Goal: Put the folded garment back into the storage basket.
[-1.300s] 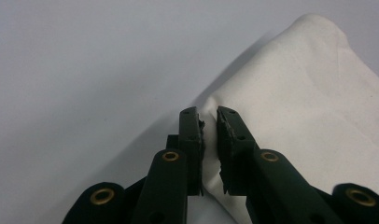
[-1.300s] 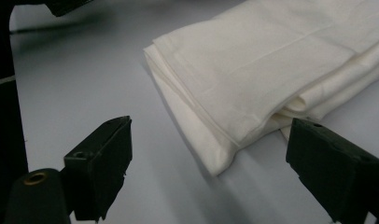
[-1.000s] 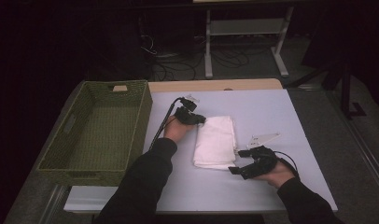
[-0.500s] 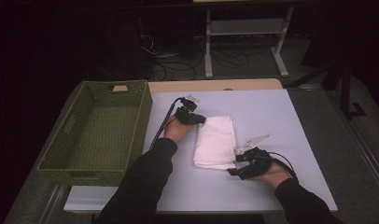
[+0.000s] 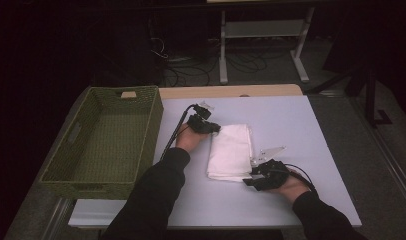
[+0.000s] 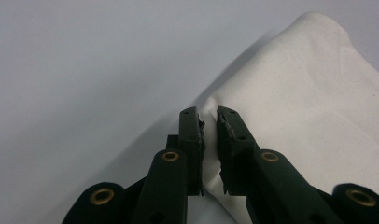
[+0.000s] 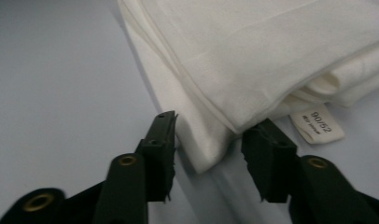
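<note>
A folded white cloth [image 5: 233, 150] lies in the middle of the pale table [image 5: 311, 125]. My left gripper [image 5: 214, 129] is at the cloth's far left corner, shut on the cloth's edge [image 6: 309, 107], which is pinched between its jaws [image 6: 208, 116]. My right gripper [image 5: 251, 176] is at the near right corner. Its jaws [image 7: 211, 130] have just been closing and now straddle the layered corner of the cloth [image 7: 253, 51], with a gap still showing on each side. A small printed label [image 7: 318, 123] sticks out of the fold beside the right jaw.
A green woven basket [image 5: 156, 125] stands along the table's left side, close to the left forearm. Beyond the table's far edge are a metal stand [image 5: 261, 45] and cables on a dark floor.
The right gripper has edged left onto the cloth's near corner and its jaws have narrowed around it. The left gripper and the cloth have stayed put.
</note>
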`<control>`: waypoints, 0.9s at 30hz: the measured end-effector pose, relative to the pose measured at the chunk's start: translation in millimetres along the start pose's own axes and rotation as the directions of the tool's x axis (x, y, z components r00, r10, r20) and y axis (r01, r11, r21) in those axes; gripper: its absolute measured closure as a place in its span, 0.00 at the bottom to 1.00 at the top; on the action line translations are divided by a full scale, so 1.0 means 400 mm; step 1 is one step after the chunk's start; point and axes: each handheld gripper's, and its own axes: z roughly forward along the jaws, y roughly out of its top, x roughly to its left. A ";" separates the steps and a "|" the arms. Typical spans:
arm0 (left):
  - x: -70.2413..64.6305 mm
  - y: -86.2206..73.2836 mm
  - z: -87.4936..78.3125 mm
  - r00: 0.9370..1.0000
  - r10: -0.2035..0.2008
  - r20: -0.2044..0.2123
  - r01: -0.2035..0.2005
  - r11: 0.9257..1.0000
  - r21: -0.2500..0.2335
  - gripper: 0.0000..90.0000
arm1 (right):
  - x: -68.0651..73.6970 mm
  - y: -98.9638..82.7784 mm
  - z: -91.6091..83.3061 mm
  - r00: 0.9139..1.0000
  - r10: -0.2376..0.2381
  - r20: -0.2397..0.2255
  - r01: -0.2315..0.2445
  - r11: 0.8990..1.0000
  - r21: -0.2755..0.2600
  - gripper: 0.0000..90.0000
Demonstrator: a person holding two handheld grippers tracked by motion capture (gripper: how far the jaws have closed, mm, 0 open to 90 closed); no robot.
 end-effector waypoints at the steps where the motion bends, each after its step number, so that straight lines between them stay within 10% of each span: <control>1: 0.001 0.000 0.000 1.000 -0.003 0.002 0.003 1.000 -0.001 0.89 | 0.001 0.000 0.000 1.000 -0.008 0.010 0.008 1.000 0.001 0.67; 12: 0.005 -0.002 -0.001 1.000 -0.012 0.015 0.012 1.000 -0.008 0.89 | -0.012 0.002 0.000 1.000 -0.003 -0.014 0.003 1.000 0.005 0.91; 27: 0.004 0.002 -0.014 0.999 -0.026 0.029 0.026 1.000 -0.010 0.89 | -0.045 0.024 -0.033 0.996 -0.003 -0.089 0.001 1.000 -0.027 0.93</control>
